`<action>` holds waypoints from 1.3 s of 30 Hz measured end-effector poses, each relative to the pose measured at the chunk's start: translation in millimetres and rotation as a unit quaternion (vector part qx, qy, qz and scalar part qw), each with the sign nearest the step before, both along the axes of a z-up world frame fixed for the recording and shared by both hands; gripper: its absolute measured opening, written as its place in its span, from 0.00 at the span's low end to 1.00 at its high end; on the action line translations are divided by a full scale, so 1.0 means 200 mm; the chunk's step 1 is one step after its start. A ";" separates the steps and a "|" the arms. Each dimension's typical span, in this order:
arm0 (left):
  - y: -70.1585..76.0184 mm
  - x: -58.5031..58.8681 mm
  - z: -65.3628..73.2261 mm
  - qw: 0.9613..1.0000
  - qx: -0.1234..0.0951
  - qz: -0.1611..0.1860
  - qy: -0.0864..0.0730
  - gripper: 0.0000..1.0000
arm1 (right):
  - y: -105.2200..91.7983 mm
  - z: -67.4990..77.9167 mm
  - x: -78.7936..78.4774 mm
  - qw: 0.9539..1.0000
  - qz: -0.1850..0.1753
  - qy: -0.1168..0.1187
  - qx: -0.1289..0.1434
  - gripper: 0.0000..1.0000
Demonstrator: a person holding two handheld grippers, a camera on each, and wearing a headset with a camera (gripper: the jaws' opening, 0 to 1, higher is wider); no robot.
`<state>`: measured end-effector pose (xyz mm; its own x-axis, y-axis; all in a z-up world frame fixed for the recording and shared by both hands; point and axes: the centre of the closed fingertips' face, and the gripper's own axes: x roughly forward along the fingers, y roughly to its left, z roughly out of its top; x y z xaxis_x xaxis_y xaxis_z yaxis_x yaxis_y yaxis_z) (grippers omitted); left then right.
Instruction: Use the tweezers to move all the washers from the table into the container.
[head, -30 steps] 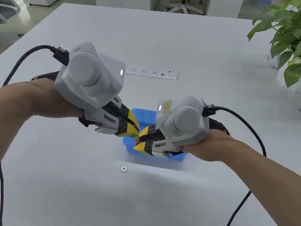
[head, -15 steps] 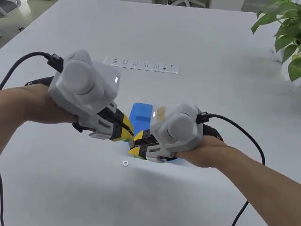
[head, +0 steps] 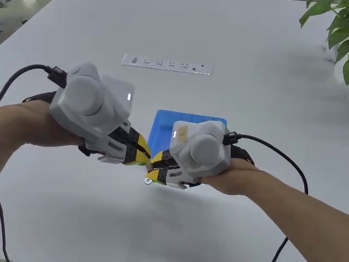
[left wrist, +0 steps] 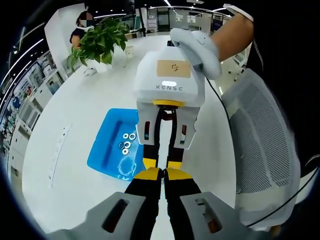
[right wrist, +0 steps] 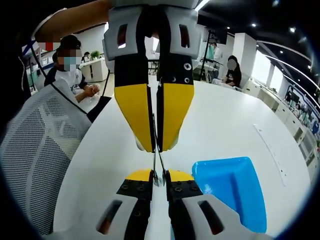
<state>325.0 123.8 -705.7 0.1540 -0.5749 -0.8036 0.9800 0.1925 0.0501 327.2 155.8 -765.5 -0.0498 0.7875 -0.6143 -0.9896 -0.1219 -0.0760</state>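
1. Right tongs (right wrist: 158, 179): jaws drawn in to a narrow slit and clenched on the tweezers (right wrist: 155, 155), a thin metal strip pinched between the yellow pads.
2. Left tongs (left wrist: 162, 172): yellow pads nearly touching. In the right gripper view these tongs enter from the top, facing the right tongs tip to tip. The tweezers run up into the slit between their pads, so they too appear clamped on the tweezers.
3. In the head view the two pairs meet nose to nose low over the white worktop (head: 245, 71), left tongs (head: 143, 154) and right tongs (head: 155, 173).
4. One washer (head: 148, 180), a small silver ring, lies flat on the worktop just beside the tip of the right tongs. It is outside the container. Contact with the tweezers cannot be determined.
5. Container (head: 188, 121): a shallow blue tray directly beyond both tongs, close behind the right pair. In the left gripper view it sits to the left of the left tongs.
6. Washers in the container (left wrist: 127, 145): a small cluster of rings lying on the tray floor.
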 end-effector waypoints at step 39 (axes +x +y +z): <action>0.04 0.02 -0.07 1.000 -0.005 0.011 0.023 0.06 | 0.04 -0.08 -0.01 1.000 -0.004 0.022 -0.006 0.12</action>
